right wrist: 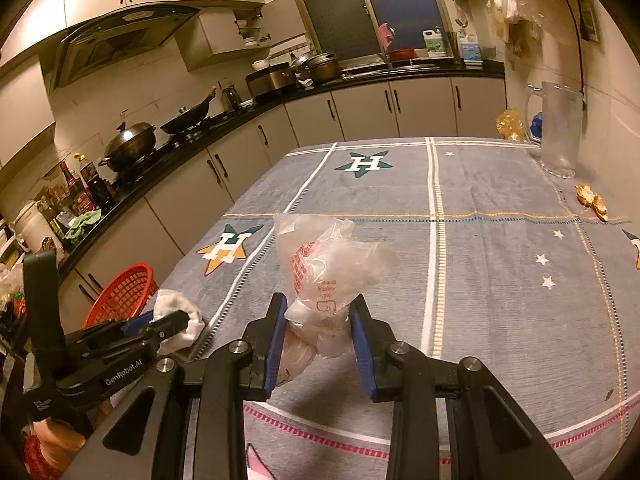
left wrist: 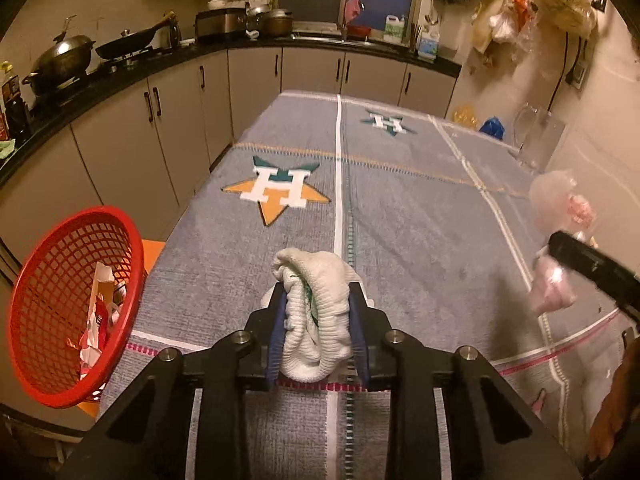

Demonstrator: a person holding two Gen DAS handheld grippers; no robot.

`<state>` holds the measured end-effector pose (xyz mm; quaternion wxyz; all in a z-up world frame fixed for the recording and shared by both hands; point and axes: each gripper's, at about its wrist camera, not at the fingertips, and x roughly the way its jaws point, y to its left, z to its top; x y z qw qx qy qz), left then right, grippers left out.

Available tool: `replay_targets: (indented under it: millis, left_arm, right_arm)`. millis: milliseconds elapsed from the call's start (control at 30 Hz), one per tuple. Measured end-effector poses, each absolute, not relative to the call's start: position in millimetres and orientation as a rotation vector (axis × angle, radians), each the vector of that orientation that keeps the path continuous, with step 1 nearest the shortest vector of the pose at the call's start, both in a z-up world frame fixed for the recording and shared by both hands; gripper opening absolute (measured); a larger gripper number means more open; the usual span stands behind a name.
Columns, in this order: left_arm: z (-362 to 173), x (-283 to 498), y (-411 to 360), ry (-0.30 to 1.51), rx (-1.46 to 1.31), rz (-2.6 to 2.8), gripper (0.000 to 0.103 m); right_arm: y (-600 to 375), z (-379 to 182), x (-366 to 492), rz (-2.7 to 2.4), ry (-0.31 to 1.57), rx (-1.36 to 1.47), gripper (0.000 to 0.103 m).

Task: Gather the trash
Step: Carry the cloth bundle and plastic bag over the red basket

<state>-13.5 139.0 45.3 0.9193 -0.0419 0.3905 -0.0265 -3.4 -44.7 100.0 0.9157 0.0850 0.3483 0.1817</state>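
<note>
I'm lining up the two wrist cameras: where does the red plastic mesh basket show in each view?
Left wrist view: the red plastic mesh basket fills the lower left, tilted at the table's edge, with paper scraps inside.
Right wrist view: the same basket is small, at left of centre, partly hidden behind the left gripper and its white cloth wad.
Shared landmark: the orange-and-teal star with a white H on the grey tablecloth.

Beside the grey tablecloth (left wrist: 400, 208) with white lines and orange-teal stars sits a red mesh basket (left wrist: 52, 280); on it, a white wad (left wrist: 316, 312) and a clear, red-printed bag (right wrist: 324, 268).
</note>
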Motion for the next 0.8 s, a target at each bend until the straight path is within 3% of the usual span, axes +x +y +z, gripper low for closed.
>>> replay_targets:
  millis: [800]
  left_arm:
    - [78, -37, 180, 0.713, -0.149, -0.014, 0.028]
  right_arm:
    - [14, 105, -9, 0.484, 0.733, 0.105, 0.034]
